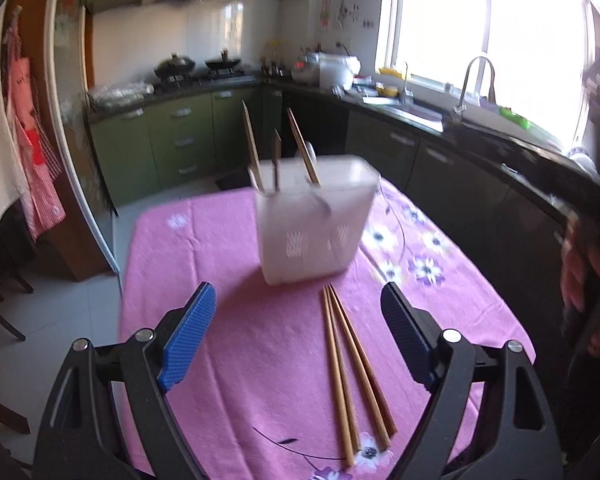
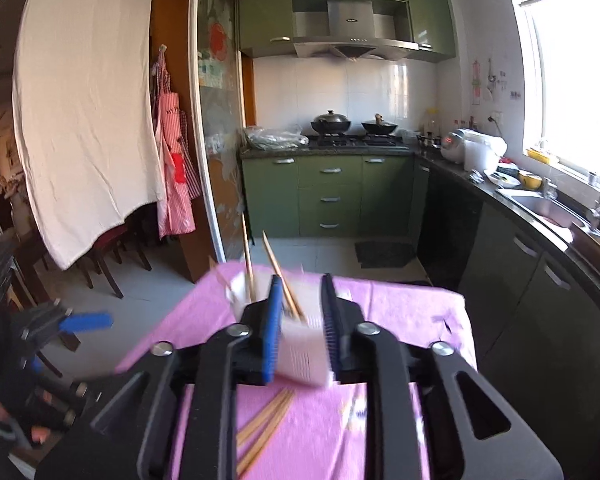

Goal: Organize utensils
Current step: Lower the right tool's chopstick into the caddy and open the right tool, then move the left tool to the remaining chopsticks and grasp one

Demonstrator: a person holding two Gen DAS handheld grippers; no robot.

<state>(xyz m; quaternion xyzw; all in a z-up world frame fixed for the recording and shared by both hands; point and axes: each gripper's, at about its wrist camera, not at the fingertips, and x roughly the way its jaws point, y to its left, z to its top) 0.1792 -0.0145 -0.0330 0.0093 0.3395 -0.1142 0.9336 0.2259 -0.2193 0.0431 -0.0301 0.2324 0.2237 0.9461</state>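
This was a home kitchen. Green cabinets (image 2: 328,196) ran under a dark countertop (image 1: 476,144), with two lidded woks (image 2: 331,121) on a gas stove beneath a steel range hood (image 2: 352,40). A sink with a tall faucet (image 1: 478,80) sat below a bright window (image 1: 488,32), a rice cooker (image 2: 462,144) stood nearby, and aprons (image 2: 174,168) hung by the doorway.

Right gripper (image 2: 300,320) clamped on white utensil holder (image 2: 302,354) over pink tablecloth (image 2: 400,312), loose chopsticks (image 2: 264,424) lying beneath.
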